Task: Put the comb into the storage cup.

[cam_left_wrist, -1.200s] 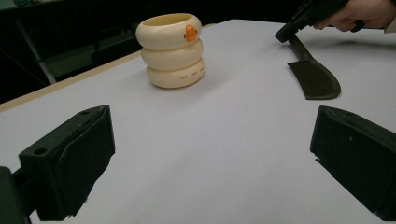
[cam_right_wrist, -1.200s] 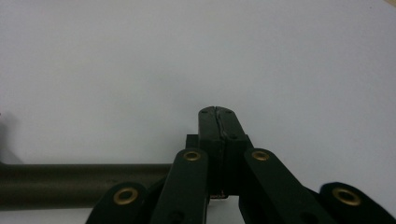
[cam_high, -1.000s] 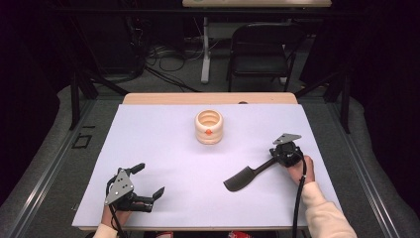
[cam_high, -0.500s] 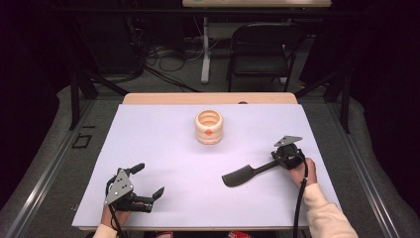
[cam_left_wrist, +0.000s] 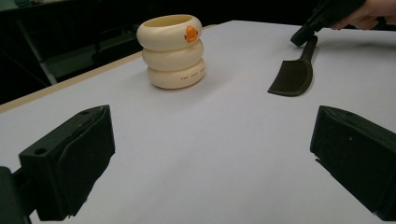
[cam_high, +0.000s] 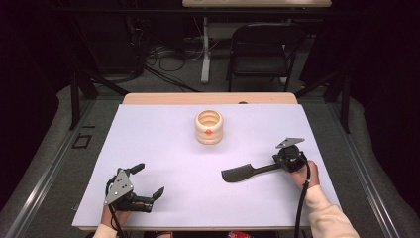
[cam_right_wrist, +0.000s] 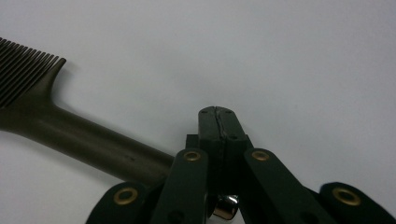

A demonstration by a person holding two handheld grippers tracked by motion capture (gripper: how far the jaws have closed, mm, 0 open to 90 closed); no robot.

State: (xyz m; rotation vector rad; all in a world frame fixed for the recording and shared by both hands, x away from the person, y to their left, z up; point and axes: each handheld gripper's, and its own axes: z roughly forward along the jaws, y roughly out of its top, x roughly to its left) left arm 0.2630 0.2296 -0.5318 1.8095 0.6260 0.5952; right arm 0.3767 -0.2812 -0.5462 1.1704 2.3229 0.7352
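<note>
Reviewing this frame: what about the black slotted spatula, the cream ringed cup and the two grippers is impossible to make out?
- Black slotted spatula: in the right gripper view, its handle end disappears under the right gripper, so no grip shows.
- Cream ringed cup: small lettering in the left gripper view, too tiny to read.
- Cup interior: hidden by its rim in the high view.

Dark lab: cables (cam_high: pixel 163 54), folding chair (cam_high: pixel 262 49).

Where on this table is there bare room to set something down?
Bare patches: the whole left half of the white sheet between the cream ringed cup and the left gripper, the far right corner behind the right gripper, and the near middle edge. Crowded only around the dark spatula.
</note>
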